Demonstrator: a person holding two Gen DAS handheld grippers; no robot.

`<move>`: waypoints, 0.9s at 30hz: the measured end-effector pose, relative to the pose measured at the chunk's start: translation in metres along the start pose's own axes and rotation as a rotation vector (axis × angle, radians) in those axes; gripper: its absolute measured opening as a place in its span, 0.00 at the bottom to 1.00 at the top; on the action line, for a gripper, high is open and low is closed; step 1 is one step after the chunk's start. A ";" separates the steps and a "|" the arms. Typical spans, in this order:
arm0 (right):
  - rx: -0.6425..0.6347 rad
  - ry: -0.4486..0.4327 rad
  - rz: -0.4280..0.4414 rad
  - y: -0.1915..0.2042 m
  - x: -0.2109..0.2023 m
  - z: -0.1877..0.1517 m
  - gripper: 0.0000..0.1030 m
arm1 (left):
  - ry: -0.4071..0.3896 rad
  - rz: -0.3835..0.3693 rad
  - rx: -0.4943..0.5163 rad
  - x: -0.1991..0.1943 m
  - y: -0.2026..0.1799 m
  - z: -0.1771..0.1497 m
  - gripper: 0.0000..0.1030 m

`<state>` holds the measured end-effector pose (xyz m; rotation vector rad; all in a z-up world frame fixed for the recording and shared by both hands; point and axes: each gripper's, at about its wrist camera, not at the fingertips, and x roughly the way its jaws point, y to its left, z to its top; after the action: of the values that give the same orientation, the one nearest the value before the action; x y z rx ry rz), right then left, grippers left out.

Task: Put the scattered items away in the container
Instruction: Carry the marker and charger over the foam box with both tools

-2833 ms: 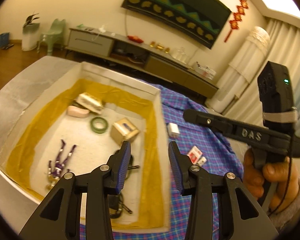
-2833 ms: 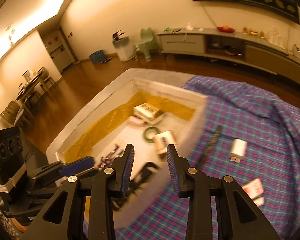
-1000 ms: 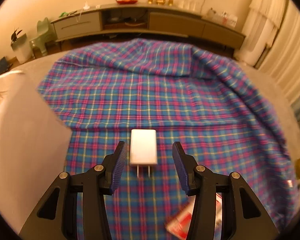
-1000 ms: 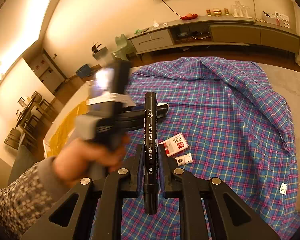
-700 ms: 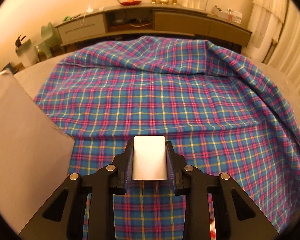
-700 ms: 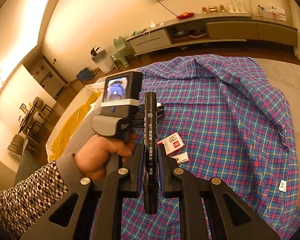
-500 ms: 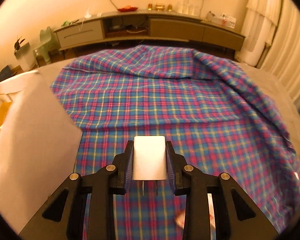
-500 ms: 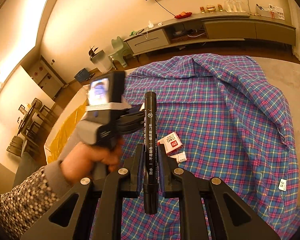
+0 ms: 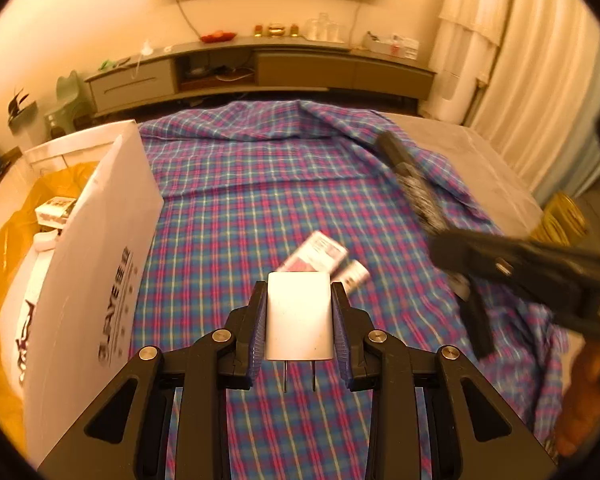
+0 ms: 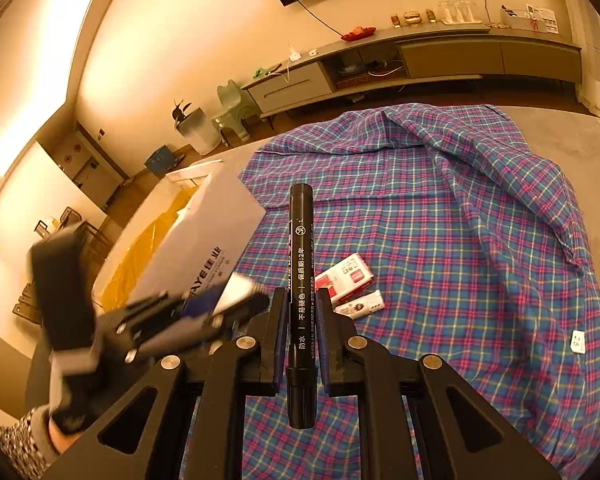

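My left gripper [image 9: 299,300] is shut on a white charger plug [image 9: 299,320], prongs pointing back at me, held above the plaid cloth [image 9: 260,200]. The container, a white box [image 9: 100,220] lined in yellow, stands just to its left. My right gripper [image 10: 301,296] is shut on a black marker [image 10: 301,240] that stands upright between the pads. A red-and-white pack [image 10: 346,276] and a small white tube [image 10: 362,304] lie on the cloth beyond both grippers. In the right wrist view the left gripper [image 10: 220,312] is a blur beside the box [image 10: 204,240].
Several items lie inside the box, among them a small patterned carton [image 9: 56,206]. The cloth is rumpled at the far right [image 10: 500,140], with a white tag [image 10: 577,339] near its edge. A person's hand [image 9: 584,400] holds the right gripper at the frame's right.
The left gripper shut on the charger plug, lifted it off the cloth and swung left toward the box, which now shows its yellow inside. The right gripper kept still with the marker.
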<state>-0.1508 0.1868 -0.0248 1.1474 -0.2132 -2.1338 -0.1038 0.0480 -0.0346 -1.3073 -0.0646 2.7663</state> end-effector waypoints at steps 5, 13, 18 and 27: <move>0.018 -0.011 0.019 0.005 -0.007 -0.011 0.14 | -0.010 -0.026 0.032 -0.033 -0.008 -0.020 0.30; 0.043 -0.025 0.044 0.013 -0.017 -0.037 0.14 | -0.028 -0.057 0.037 -0.068 -0.008 -0.037 0.30; 0.024 -0.037 0.056 0.027 -0.023 -0.055 0.14 | -0.042 -0.066 0.039 -0.086 -0.002 -0.048 0.30; -0.052 -0.058 0.031 0.056 -0.025 -0.075 0.14 | -0.056 -0.065 -0.017 -0.105 0.033 -0.067 0.30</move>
<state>-0.0544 0.1736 -0.0280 1.0473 -0.1996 -2.1346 0.0121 0.0059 0.0016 -1.2094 -0.1316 2.7532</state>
